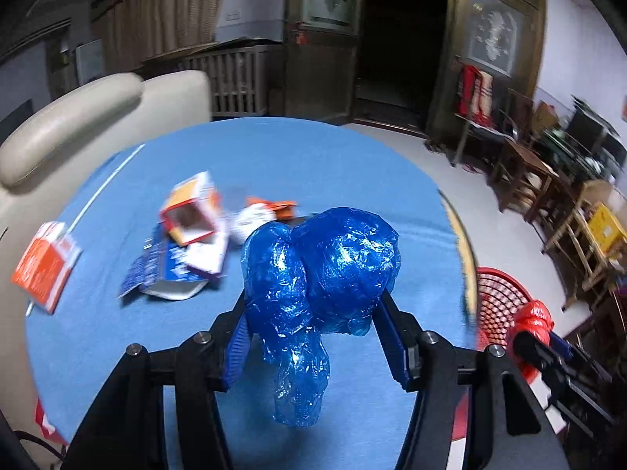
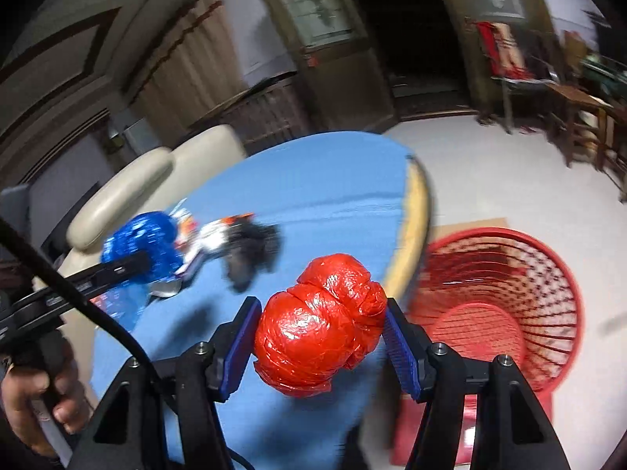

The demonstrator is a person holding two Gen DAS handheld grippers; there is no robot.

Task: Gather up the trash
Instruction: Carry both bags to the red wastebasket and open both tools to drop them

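My left gripper point(image 1: 313, 309) is shut on a crumpled blue plastic bag point(image 1: 321, 270) and holds it above the blue table point(image 1: 274, 156). My right gripper point(image 2: 319, 325) is shut on a crumpled red plastic bag point(image 2: 319, 321) near the table's right edge, beside the red mesh trash basket point(image 2: 509, 301) on the floor. The red bag point(image 1: 533, 321) and the basket point(image 1: 497, 293) also show at the right of the left wrist view. The blue bag point(image 2: 145, 243) shows at the left of the right wrist view. Torn cartons point(image 1: 192, 215) and an orange box point(image 1: 45, 266) lie on the table.
A cream armchair point(image 1: 98, 105) stands behind the table at the left. Wooden chairs and tables point(image 1: 548, 180) crowd the far right by the wall. A dark doorway point(image 1: 399, 39) lies straight ahead. Grey floor point(image 2: 509, 180) stretches right of the table.
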